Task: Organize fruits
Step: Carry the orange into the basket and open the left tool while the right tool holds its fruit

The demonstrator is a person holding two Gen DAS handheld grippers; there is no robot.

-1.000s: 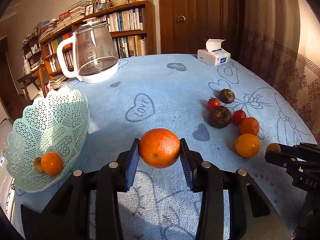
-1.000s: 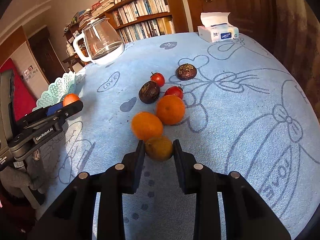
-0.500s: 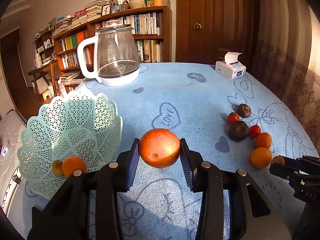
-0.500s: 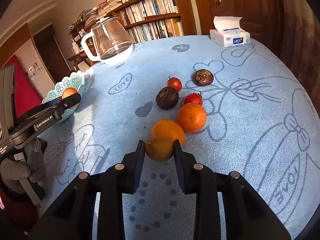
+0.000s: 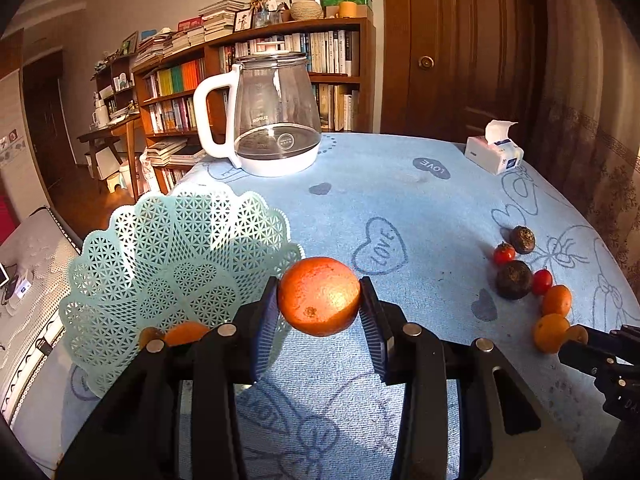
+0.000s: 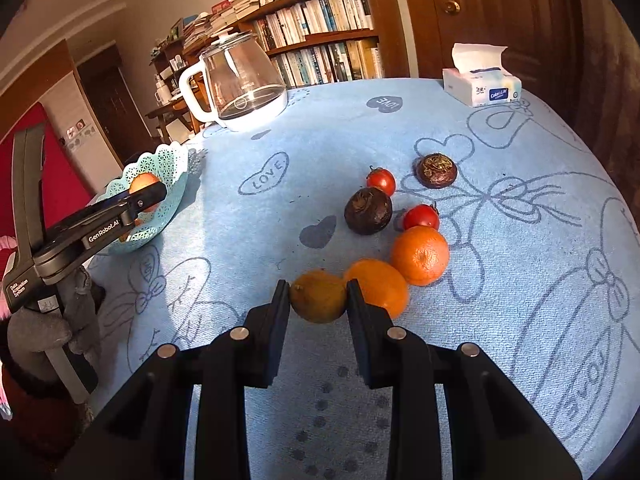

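Orange [image 5: 319, 297] clamped in left claw [image 5: 319, 312] beside basket [image 5: 176, 248]; right claw [image 6: 318, 300] grips lemon [image 6: 318, 297], touching orange fruit [image 6: 380, 286].

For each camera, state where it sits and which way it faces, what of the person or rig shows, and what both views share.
Left wrist: on the left hand-held gripper, facing across the table toward the bookshelf; its fingers clamp an orange beside the basket.
Right wrist: on the right hand-held gripper, facing the loose fruit; its fingers clamp a yellowish fruit; a gloved hand shows.
Shared: kettle, tissue box, basket, each other's gripper.
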